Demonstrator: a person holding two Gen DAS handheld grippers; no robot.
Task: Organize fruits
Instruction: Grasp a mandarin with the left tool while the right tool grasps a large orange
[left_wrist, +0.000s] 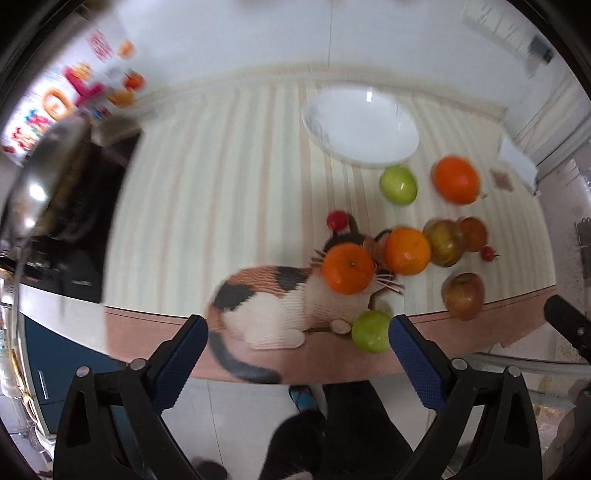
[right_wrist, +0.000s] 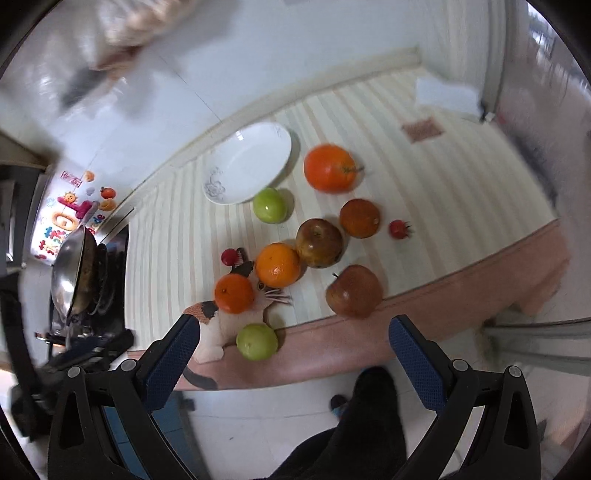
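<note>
Loosely scattered, fruit toward the surface's near edge: oranges (right_wrist: 277, 264), apples (right_wrist: 354, 290), two green apples, one (right_wrist: 257, 341) right on the pink border strip. Small red tomatoes (right_wrist: 399, 229) among them. White bowl (right_wrist: 251, 164) sits empty, toward the far edge, nothing in it yet.

Round, firm, smooth-skinned; likely to roll if nudged. Best taken across the widest part. Tomatoes look soft: grip gently.

Left tongs (left_wrist: 297, 356) spread wide, holding nothing. Right tongs (right_wrist: 295, 356) likewise wide and empty, both above the near edge.
</note>
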